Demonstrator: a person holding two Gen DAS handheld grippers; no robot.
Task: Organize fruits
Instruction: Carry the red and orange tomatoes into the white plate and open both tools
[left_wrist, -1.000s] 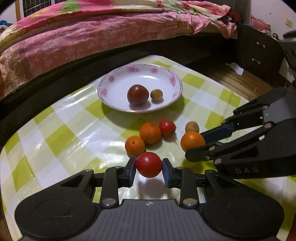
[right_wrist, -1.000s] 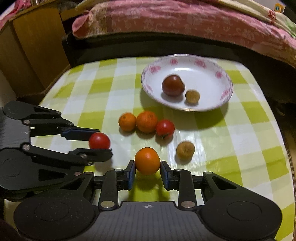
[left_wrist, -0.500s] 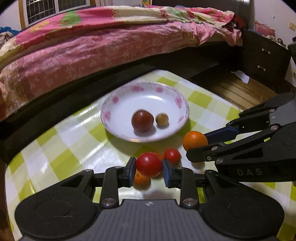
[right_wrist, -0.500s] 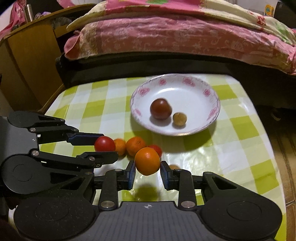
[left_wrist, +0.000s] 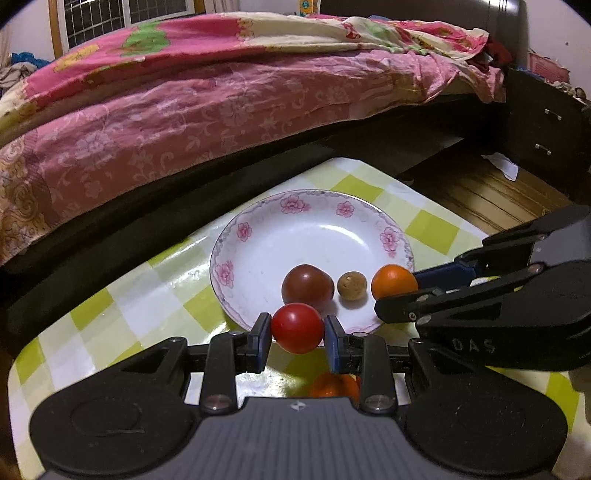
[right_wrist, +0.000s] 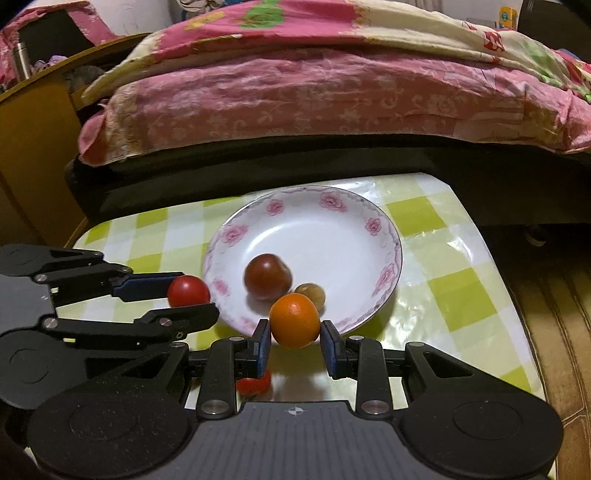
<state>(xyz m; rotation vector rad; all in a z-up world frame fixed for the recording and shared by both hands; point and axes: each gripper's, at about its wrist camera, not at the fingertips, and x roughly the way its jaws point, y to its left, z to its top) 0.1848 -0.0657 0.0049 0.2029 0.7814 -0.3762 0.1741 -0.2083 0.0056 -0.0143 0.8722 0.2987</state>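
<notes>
My left gripper (left_wrist: 297, 328) is shut on a red tomato (left_wrist: 297, 327) and holds it at the near rim of the white flowered plate (left_wrist: 258, 236). My right gripper (right_wrist: 294, 326) is shut on an orange (right_wrist: 294, 320) at the plate's near rim (right_wrist: 384, 236); the orange also shows in the left wrist view (left_wrist: 393, 281). In the plate lie a dark red tomato (left_wrist: 306, 288) and a small brown fruit (left_wrist: 352, 285). The held tomato shows in the right wrist view (right_wrist: 188, 291).
The plate stands on a green and white checked table (left_wrist: 122, 295). Oranges (left_wrist: 332, 386) and a small tomato (right_wrist: 253, 386) lie on the table under the grippers. A bed with a pink cover (left_wrist: 184, 92) lies beyond the table. A dark drawer cabinet (left_wrist: 546, 129) stands right.
Both grippers have lifted and moved forward to the plate's near rim, each carrying its fruit. The loose fruits on the table have dropped under the grippers.
</notes>
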